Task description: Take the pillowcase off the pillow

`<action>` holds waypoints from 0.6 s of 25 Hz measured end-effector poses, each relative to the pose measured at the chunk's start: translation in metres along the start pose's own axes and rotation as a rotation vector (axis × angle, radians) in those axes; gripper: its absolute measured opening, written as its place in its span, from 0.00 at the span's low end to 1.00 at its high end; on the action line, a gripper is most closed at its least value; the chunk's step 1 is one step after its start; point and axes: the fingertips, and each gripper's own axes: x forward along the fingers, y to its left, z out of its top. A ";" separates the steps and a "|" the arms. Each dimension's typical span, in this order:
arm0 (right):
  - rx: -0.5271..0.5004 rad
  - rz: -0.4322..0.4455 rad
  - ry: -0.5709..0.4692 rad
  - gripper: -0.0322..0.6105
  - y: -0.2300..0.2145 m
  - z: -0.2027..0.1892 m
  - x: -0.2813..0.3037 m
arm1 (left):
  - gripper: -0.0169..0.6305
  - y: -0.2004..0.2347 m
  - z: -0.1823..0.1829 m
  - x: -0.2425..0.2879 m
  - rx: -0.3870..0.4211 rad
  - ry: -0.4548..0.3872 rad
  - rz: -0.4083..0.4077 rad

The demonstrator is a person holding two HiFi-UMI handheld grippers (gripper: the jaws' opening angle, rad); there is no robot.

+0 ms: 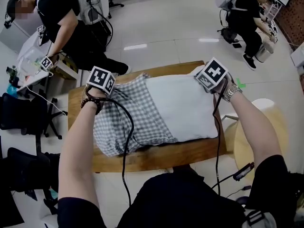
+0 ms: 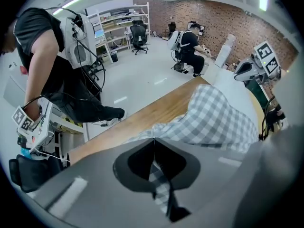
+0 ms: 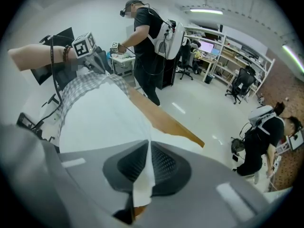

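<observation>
Head view: on the bench [image 1: 156, 159], the pillow [image 1: 183, 106] lies between both tongs, with the pillowcase [image 1: 127, 120] bunched toward the left tongs [image 1: 104, 90].
Left gripper view: its jaws pinch the checked pillowcase.
Right gripper view: the right tongs [image 1: 212, 81] pinch the pillow's white corner.

grey checked pillowcase [image 1: 128, 118], white pillow [image 1: 183, 106], wooden table [image 1: 152, 158]

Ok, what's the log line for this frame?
left tool: shut on grey-and-white checked fabric pillowcase; right tool: shut on white soft pillow; pillowcase: partly off; surface: wooden table
</observation>
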 end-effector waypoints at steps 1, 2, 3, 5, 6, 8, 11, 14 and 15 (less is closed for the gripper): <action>-0.001 -0.003 -0.001 0.07 0.003 0.000 -0.001 | 0.04 -0.001 -0.002 -0.002 0.003 -0.008 0.003; -0.006 -0.004 -0.005 0.07 0.008 0.000 -0.002 | 0.04 -0.003 -0.004 -0.004 0.012 -0.016 0.005; -0.014 -0.003 -0.010 0.07 0.013 0.000 -0.002 | 0.04 -0.007 -0.006 -0.006 0.031 -0.026 0.007; -0.039 -0.002 -0.028 0.07 0.025 0.001 0.000 | 0.04 -0.020 -0.007 -0.009 0.075 -0.060 0.005; -0.055 -0.007 -0.042 0.08 0.029 0.001 0.001 | 0.05 -0.026 -0.006 -0.012 0.091 -0.087 0.003; -0.081 -0.023 -0.071 0.12 0.031 0.001 0.003 | 0.07 -0.039 -0.001 -0.019 0.106 -0.148 0.002; -0.087 -0.049 -0.100 0.16 0.029 -0.003 0.007 | 0.14 -0.051 0.001 -0.032 0.108 -0.208 0.000; -0.081 -0.068 -0.119 0.21 0.032 -0.004 0.009 | 0.15 -0.053 -0.008 -0.041 0.096 -0.235 -0.001; -0.084 -0.083 -0.126 0.24 0.034 -0.003 0.007 | 0.16 -0.052 -0.013 -0.044 0.091 -0.242 -0.001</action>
